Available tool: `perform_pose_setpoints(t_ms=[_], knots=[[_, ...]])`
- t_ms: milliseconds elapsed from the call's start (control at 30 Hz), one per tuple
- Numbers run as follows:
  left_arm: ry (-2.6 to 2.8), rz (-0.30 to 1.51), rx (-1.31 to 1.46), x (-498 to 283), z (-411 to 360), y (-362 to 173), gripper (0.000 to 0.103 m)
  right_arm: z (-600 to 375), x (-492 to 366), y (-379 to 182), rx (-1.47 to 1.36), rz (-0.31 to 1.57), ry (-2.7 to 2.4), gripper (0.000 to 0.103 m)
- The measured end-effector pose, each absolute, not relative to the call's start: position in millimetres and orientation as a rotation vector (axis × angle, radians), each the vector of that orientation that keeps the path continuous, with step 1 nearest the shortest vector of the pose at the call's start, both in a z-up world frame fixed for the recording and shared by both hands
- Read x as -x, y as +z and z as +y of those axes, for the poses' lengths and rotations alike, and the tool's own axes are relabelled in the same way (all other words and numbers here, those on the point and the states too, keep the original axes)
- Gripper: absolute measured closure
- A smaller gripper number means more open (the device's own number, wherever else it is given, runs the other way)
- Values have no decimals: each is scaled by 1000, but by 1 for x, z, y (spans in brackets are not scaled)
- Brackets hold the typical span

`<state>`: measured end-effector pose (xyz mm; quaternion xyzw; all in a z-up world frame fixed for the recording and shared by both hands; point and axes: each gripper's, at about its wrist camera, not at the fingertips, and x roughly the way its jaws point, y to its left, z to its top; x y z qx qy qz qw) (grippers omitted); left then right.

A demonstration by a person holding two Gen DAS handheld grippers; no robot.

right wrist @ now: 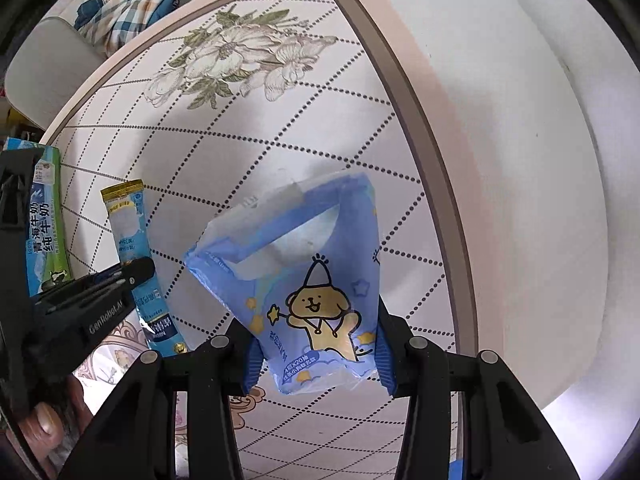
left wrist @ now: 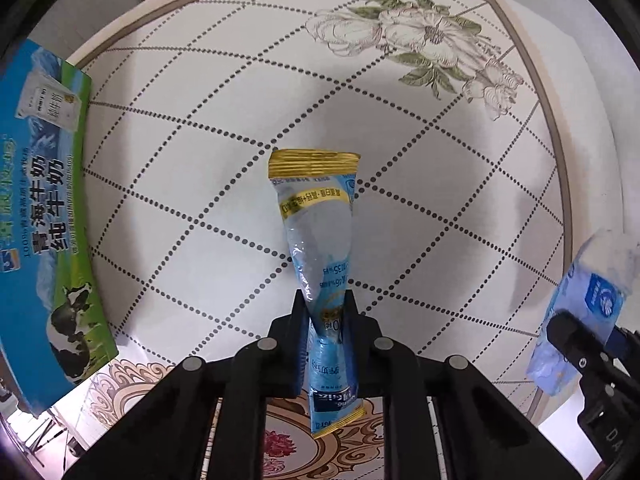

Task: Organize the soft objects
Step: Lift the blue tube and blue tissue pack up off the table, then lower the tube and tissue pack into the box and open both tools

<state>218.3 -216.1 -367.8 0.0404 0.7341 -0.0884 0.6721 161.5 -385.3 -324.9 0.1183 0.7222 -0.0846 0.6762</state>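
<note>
Left wrist view: sachet clamped upright, milk carton off to one side

Left wrist view shows the left gripper [left wrist: 326,316] pointed down at the table [left wrist: 200,184], its jaws fully closed on a slim blue sachet [left wrist: 316,216] with a gold sealed end. The sachet is pinched across its lower third; its long axis runs straight out from the jaws, with the gold end farthest away and a short tail left behind the pads. It is judged to be lifted clear of the table, though contact at the far end cannot be ruled out.

From the right wrist camera, the right gripper [right wrist: 316,354] is seen closed only partway, its blue pads pressed on the two sides of a soft blue tissue pack [right wrist: 304,280] printed with a cartoon bear. The pack's long axis also runs away from the jaws, its far end folded over.

Outward from both, a blue and green milk carton [left wrist: 44,216] lies along the table's edge on the left gripper's side. It is clearly nearer the left hand than the right, so if it is the collecting spot, the sachet is judged the shorter carry.
</note>
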Motion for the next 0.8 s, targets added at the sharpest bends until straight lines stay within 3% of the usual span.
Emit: perform_pose_setpoints(t_ms=[267, 467, 600, 800], knots=[[-246, 1583, -69, -210, -213, -329, 91, -373, -169, -307, -251, 1598, -171, 55], [-329, 1465, 53, -196, -183, -244, 91, -351, -169, -268, -242, 1544, -101, 55], [-339, 1376, 109, -196, -139, -184, 91, -311, -173, -235, -235, 1493, -16, 55], [-271, 1318, 151, -199, -51, -138, 91, -231, -177, -195, -249, 1436, 126, 56]])
